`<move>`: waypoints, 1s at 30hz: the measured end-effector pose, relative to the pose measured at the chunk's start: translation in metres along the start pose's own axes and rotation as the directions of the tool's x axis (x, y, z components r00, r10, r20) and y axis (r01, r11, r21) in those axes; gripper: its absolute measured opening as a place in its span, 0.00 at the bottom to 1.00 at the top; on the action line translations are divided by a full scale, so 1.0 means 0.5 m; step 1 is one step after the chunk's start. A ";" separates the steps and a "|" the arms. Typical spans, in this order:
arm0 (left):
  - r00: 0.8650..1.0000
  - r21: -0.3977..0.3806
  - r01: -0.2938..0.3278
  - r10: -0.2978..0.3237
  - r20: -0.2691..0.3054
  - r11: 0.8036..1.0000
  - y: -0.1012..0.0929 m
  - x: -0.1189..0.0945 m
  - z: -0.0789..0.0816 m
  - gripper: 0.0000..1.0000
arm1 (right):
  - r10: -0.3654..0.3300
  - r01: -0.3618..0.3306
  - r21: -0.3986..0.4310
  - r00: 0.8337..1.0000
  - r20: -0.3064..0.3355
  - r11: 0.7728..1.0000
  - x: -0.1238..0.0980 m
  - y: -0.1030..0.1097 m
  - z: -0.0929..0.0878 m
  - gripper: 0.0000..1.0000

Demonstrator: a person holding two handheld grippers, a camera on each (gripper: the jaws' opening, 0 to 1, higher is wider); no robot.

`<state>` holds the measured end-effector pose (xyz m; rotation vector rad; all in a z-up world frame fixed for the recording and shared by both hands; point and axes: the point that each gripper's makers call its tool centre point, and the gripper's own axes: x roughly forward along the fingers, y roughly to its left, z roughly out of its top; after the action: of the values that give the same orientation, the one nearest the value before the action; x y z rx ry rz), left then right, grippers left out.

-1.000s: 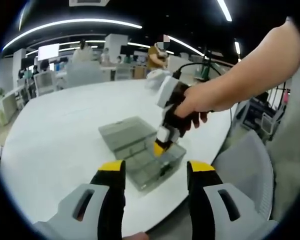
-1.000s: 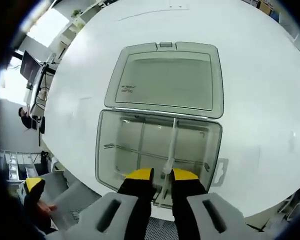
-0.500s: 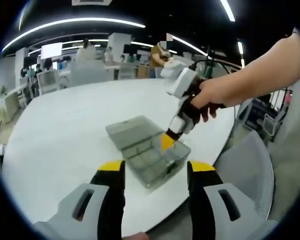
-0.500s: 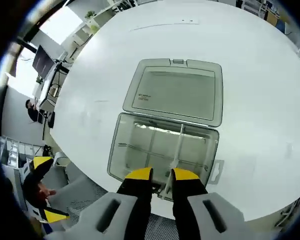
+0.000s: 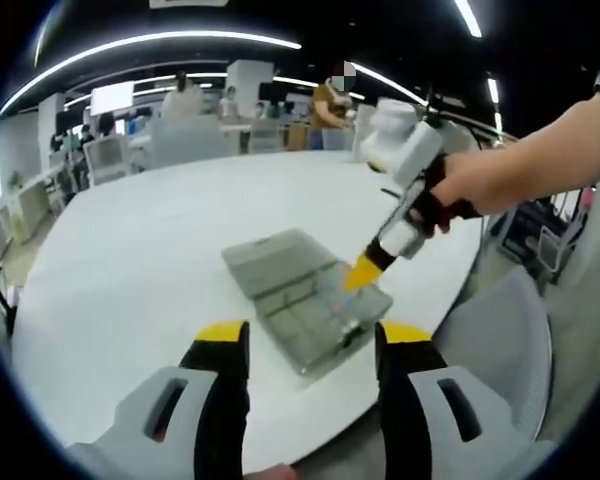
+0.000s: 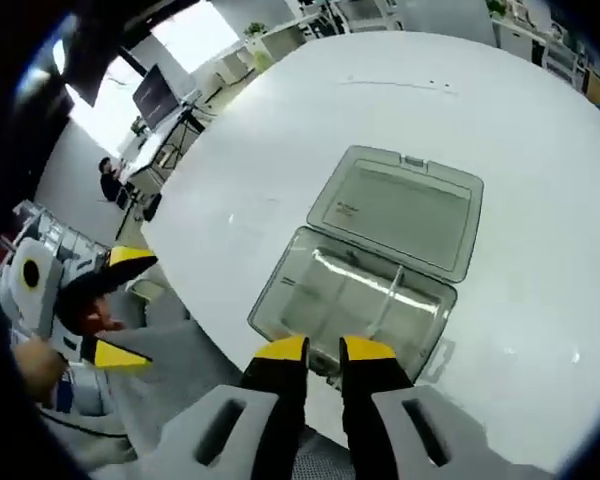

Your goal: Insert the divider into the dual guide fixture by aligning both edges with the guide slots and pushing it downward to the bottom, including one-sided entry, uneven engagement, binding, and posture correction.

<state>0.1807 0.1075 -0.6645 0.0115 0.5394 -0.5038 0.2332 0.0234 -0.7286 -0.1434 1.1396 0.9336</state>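
Right gripper [image 6: 323,348], jaws narrow, nothing held, we see above clear grey plastic compartment box [image 6: 365,290], centre frame; left gripper [image 5: 311,335] wide.

A white bench [image 6: 280,150] is seen under a translucent smoky-grey box [image 6: 355,305] with a matching grey lid [image 6: 400,205]. A pale, clear divider [image 6: 388,296] is set inside. The right gripper [image 5: 362,272] is tipped in yellow on a white and black body; the left gripper [image 5: 310,335] is yellow-tipped over black and grey.
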 end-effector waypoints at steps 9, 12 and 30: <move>0.999 -0.007 -0.035 0.035 -0.026 0.999 -0.007 0.009 0.015 0.50 | 0.099 -0.072 -0.191 0.986 0.133 0.979 -0.031 0.016 0.003 0.11; 0.998 -0.004 -0.048 0.048 -0.036 0.999 -0.007 0.011 0.016 0.50 | 0.142 -0.090 -0.276 0.974 0.178 0.957 -0.040 0.017 0.007 0.14; 0.986 -0.016 -0.142 0.140 -0.088 0.990 -0.002 0.005 0.004 0.52 | 0.285 -0.131 -0.454 0.914 0.290 0.882 -0.082 0.035 -0.024 0.31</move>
<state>0.1833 0.1052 -0.6638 0.0507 0.6247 -0.3604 0.2083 0.0047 -0.6942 -0.2005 0.6135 1.3420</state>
